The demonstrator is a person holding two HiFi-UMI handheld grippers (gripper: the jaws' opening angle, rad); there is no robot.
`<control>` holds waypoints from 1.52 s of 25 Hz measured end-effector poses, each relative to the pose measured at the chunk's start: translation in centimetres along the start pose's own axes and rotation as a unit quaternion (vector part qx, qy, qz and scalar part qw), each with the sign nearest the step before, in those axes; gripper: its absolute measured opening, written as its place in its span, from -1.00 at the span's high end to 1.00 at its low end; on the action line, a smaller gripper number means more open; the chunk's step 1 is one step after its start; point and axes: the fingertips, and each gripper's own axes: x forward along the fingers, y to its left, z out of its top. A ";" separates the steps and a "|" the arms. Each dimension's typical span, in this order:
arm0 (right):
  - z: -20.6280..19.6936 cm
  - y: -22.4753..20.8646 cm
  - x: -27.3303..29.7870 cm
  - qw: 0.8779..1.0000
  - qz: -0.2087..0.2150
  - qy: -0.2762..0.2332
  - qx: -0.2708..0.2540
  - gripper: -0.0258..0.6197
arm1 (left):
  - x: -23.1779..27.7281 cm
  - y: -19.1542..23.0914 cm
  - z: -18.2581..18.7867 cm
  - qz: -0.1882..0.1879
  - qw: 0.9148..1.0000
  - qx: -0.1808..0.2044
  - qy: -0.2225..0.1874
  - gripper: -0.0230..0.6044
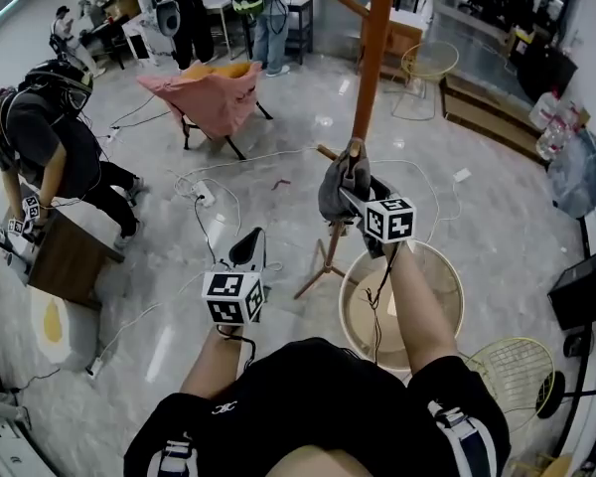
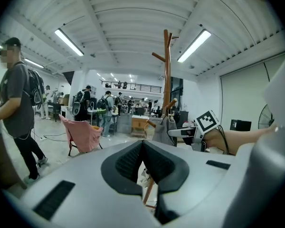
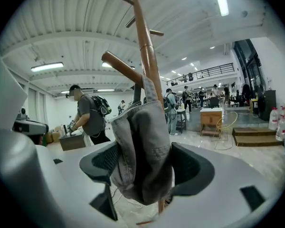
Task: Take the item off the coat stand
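A tall wooden coat stand [image 1: 372, 48] rises from the floor in front of me. A grey denim item [image 1: 333, 192] hangs from one of its pegs. My right gripper [image 1: 351, 180] reaches up to it, and in the right gripper view the denim item [image 3: 140, 127] fills the gap between both pads of the right gripper [image 3: 145, 164], below the stand's pole [image 3: 147, 61]. My left gripper [image 1: 248, 248] is held lower and to the left, apart from the stand. In the left gripper view the left gripper [image 2: 142, 148] has its pads together with nothing between them, and the stand [image 2: 167, 80] is ahead.
A round wicker basket [image 1: 447, 276] sits on the floor by the stand's feet. A pink folding chair [image 1: 214, 97] stands behind on the left. A person [image 1: 40, 137] bends over a wooden box [image 1: 65, 256] at far left. Cables [image 1: 204, 192] lie across the floor.
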 end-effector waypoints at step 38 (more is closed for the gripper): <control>6.5 13.6 -12.3 0.978 0.104 -0.094 -0.158 0.75 | 0.4 -1.9 -0.4 -0.032 0.999 -0.001 0.002 0.89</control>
